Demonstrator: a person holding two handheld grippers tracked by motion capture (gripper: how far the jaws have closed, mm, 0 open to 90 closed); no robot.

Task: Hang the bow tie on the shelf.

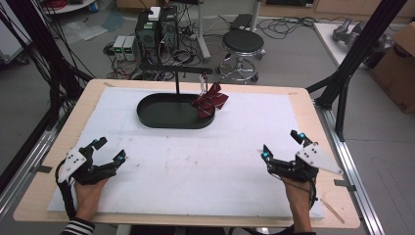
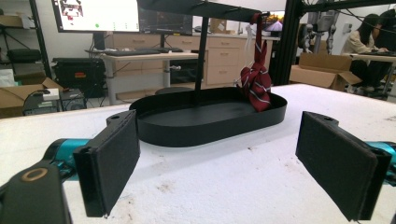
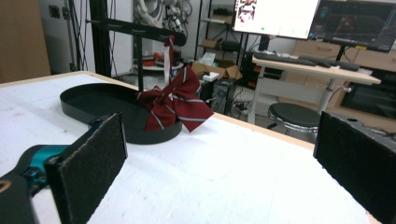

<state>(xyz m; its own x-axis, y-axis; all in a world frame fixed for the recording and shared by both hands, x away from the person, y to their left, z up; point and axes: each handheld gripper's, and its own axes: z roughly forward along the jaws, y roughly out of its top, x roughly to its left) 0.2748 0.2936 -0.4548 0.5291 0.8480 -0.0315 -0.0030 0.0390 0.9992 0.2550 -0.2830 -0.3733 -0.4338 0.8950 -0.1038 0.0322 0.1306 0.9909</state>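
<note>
Dark-red striped bow tie [image 1: 209, 101] hangs from the stand's arm [image 1: 176, 72] over the black tray's [image 1: 161, 117] far end, well ahead of both the left hand-held gripper [image 1: 109, 150] and right hand-held gripper [image 1: 280, 145], each with jaws apart and empty; its hanging clip is hard to make out.

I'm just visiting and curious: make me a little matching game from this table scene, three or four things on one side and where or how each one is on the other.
Things:
1. bow tie
2. tray
3. left gripper
4. stool

Places or states:
A. on the floor beyond the table
B. open, near the table's front left corner
C. hanging from the stand, dark red with pale stripes
D. black oval, lying on the white sheet

Pairs: 1-C, 2-D, 3-B, 4-A
</note>
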